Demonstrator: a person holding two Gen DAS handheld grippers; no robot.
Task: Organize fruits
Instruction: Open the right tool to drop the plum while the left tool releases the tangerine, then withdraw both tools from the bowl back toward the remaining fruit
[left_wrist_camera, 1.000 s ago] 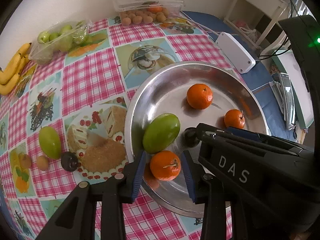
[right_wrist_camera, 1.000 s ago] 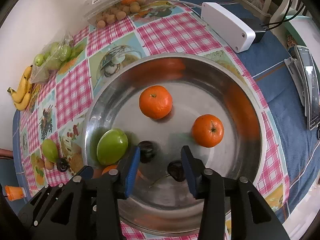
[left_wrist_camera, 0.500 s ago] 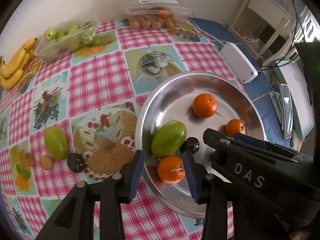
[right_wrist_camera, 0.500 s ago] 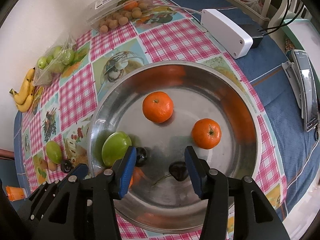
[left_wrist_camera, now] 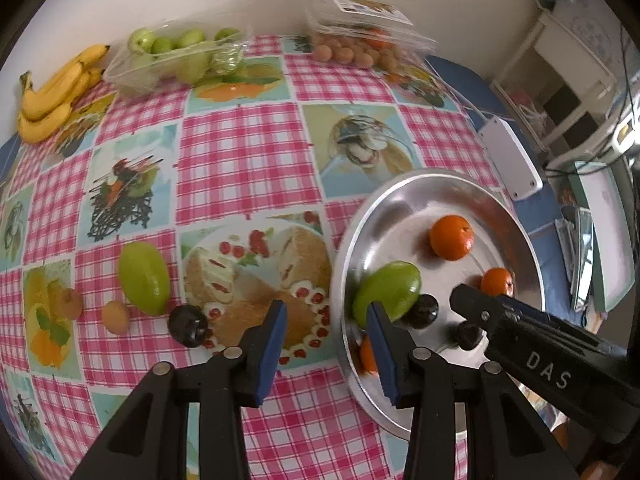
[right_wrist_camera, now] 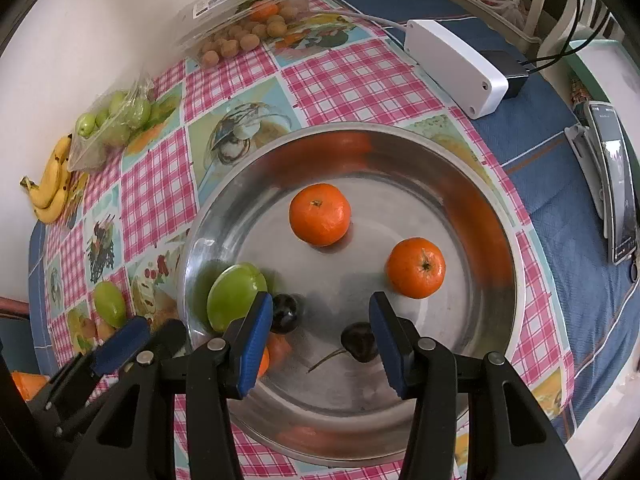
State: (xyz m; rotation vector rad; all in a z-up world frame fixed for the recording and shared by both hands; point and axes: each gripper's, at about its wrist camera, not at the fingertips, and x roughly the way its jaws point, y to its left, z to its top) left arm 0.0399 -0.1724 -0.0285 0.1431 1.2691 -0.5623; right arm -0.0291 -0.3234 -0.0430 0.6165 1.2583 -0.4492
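A round steel tray holds two oranges, a green mango, two dark plums and a third orange half hidden by a finger. My right gripper hangs open over the tray, the stemmed plum lying below, close to its right finger, untouched. My left gripper stands open and empty above the tray's left rim and the tablecloth. Loose on the cloth to its left lie a dark plum, a green mango and two small tan fruits.
Bananas, an open bag of green fruits and a clear box of small brown fruits line the wall. A white box with cables and a phone lie on the blue cloth to the right.
My left gripper has shifted left, off the near orange in the tray and over the rim and cloth. The right gripper stayed put and its jaws widened a little.
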